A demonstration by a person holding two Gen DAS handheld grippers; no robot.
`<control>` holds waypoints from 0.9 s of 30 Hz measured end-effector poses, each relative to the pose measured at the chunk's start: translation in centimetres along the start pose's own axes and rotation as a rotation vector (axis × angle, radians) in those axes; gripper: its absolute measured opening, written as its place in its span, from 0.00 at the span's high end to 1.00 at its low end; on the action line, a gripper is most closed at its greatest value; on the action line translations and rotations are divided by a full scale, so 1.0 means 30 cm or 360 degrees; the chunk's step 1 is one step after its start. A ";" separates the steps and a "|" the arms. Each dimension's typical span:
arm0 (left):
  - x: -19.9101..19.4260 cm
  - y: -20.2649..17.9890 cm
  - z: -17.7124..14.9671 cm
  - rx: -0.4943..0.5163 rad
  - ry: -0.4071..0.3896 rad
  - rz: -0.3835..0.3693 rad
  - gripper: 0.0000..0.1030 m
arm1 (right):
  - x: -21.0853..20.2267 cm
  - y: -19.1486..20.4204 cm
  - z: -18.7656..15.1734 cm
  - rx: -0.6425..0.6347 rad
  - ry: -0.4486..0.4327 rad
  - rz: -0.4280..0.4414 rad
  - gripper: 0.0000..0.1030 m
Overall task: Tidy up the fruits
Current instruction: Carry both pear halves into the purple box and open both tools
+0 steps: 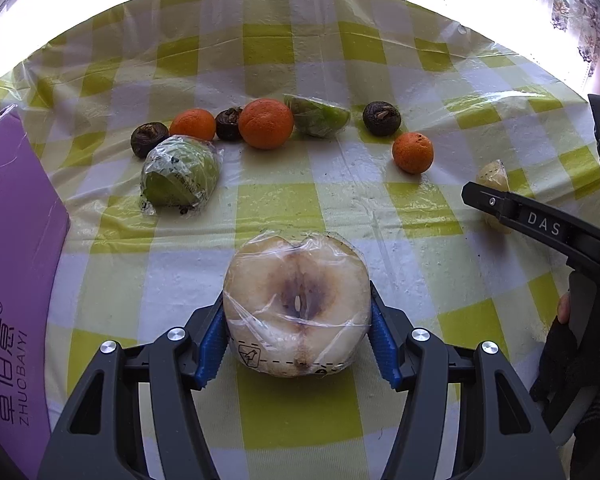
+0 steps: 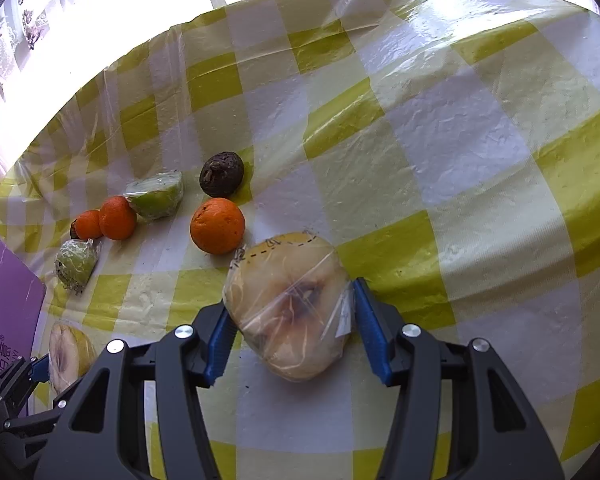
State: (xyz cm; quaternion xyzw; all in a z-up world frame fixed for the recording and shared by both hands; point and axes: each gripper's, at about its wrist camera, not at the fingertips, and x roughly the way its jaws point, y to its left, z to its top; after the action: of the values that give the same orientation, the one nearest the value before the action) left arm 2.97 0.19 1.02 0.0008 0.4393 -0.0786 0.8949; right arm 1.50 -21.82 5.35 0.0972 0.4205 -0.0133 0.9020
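Observation:
My left gripper is shut on a cling-wrapped pale half fruit, cut face up; its blue pads press both sides. It also shows in the right wrist view. My right gripper stands around a second wrapped half fruit on the cloth; its left pad touches it, and a small gap shows at its right pad. Three oranges, three dark brown fruits and two wrapped green halves lie farther back.
A purple box lies at the left edge of the table, also in the right wrist view. The table has a yellow-and-white checked cloth under clear plastic. A window and floral curtain stand behind.

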 end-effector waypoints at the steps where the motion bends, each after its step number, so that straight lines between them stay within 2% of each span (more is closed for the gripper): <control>1: -0.008 0.001 -0.009 -0.0001 -0.0005 -0.0002 0.44 | -0.001 0.000 -0.001 0.0002 -0.0002 -0.0003 0.46; 8: -0.077 0.029 -0.069 -0.0031 -0.0052 -0.0047 0.44 | -0.005 -0.006 0.002 0.0025 -0.0023 -0.0020 0.46; 16: -0.178 0.045 -0.137 0.0007 -0.0091 -0.0068 0.43 | -0.028 0.015 -0.029 0.0003 -0.0019 -0.0075 0.46; 21: -0.202 0.080 -0.177 -0.0028 -0.0075 -0.0095 0.43 | -0.084 0.041 -0.107 0.0043 -0.0007 -0.0054 0.46; 24: -0.223 0.080 -0.204 -0.0007 -0.0084 -0.0107 0.43 | -0.127 0.065 -0.174 0.0093 0.0018 0.0023 0.46; 27: -0.248 0.072 -0.232 0.0019 -0.0100 -0.0120 0.43 | -0.172 0.105 -0.240 0.0098 0.0037 0.0038 0.46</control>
State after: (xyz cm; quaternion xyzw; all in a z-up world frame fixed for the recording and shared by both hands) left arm -6.67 3.85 2.46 -0.0130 0.4104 -0.1150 0.9045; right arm -6.96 -17.70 5.28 0.1299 0.4292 -0.0143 0.8937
